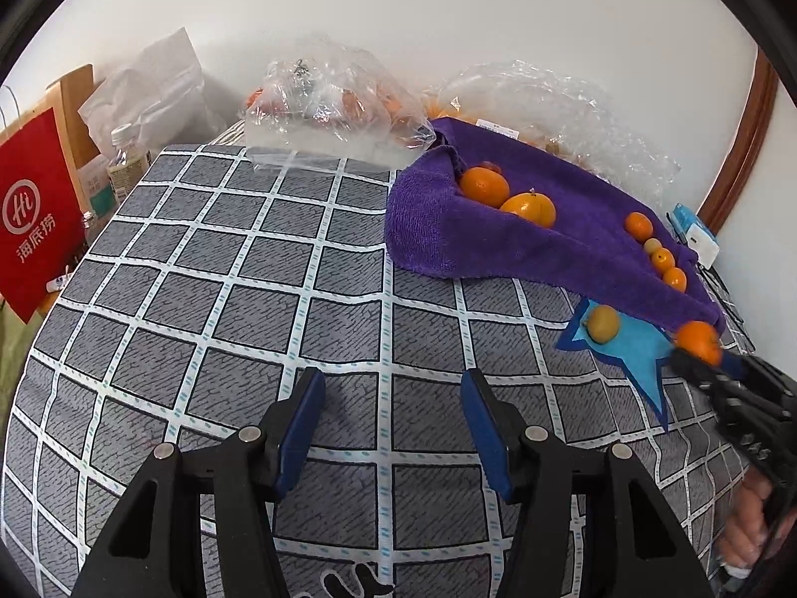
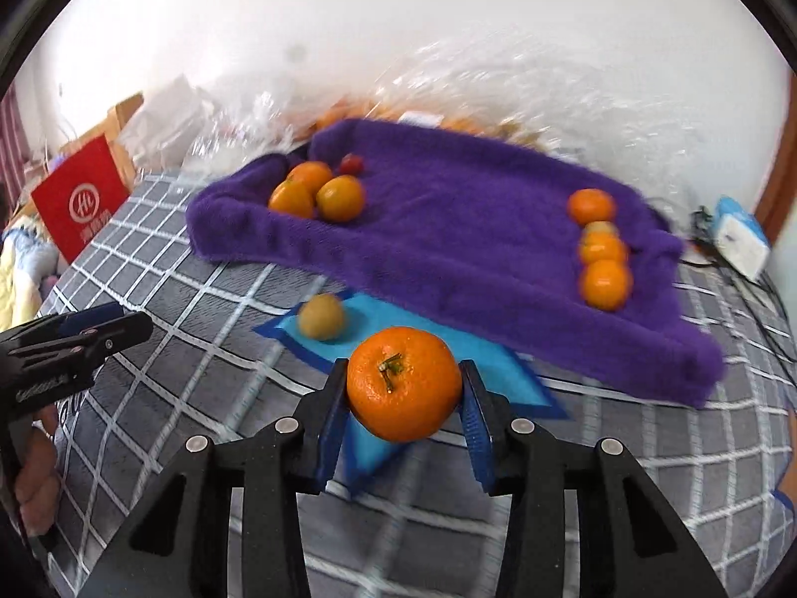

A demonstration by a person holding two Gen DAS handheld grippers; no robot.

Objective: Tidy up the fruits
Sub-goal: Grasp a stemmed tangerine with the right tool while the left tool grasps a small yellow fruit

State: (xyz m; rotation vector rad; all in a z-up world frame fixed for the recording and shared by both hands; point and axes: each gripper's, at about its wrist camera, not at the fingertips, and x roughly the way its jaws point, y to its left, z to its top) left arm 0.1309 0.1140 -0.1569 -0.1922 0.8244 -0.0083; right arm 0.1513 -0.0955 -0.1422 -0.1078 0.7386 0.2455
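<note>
Orange mandarin (image 2: 403, 382) clamped in right gripper (image 2: 404, 388) above blue star mat (image 2: 498, 359); purple towel (image 2: 448, 229) lies beyond, row of small fruit far right (nearest). Left gripper (image 1: 393, 398) wide open, empty.

Bare checked cloth (image 1: 239, 299) ahead of left gripper (image 1: 393, 423); purple towel (image 2: 448, 249) w/ fruit blocks far side.

Both wrist cameras looked forward over their own jaws toward the wall. Both took in the purple towel (image 1: 548, 229) (image 2: 448, 229) (the right one from nearer) and blue mat (image 1: 632, 344) (image 2: 378, 319).
</note>
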